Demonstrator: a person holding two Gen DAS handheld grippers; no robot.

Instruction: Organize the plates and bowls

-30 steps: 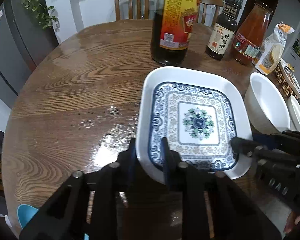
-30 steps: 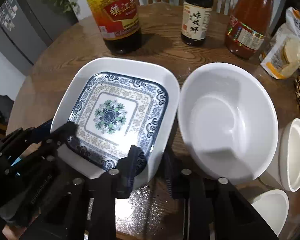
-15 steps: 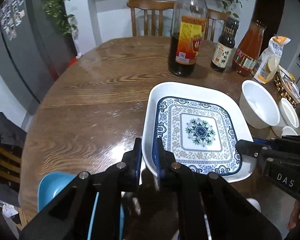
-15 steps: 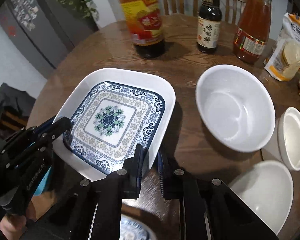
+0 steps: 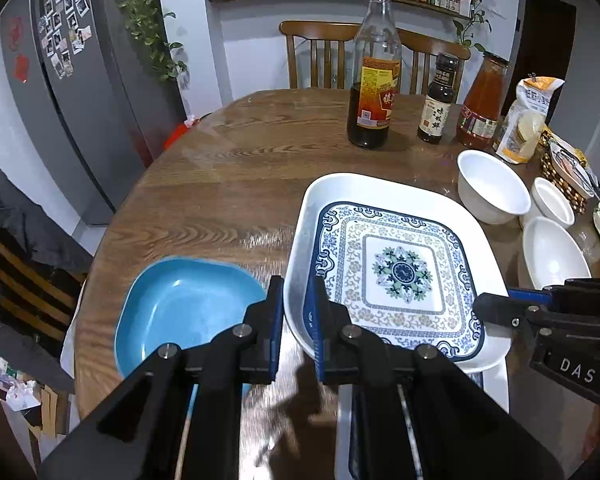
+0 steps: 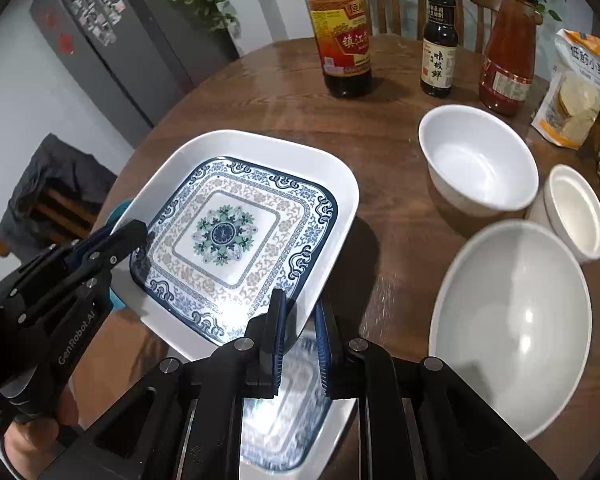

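Note:
A square white plate with a blue floral pattern hangs tilted above the round wooden table. My left gripper is shut on its left rim. My right gripper is shut on its near right rim. Under the held plate lies a second patterned plate, partly hidden by my fingers. A blue square plate rests at the table's near left edge. To the right stand a large white bowl, a medium white bowl and a small white bowl.
A vinegar bottle, a dark soy bottle, a red sauce bottle and a bag of crackers stand at the back. A woven basket is at the far right. Wooden chairs stand behind the table; a grey fridge is to the left.
Both grippers pulled back toward the near edge and rose, carrying the patterned plate. The blue plate, the second patterned plate and the large white bowl came into view.

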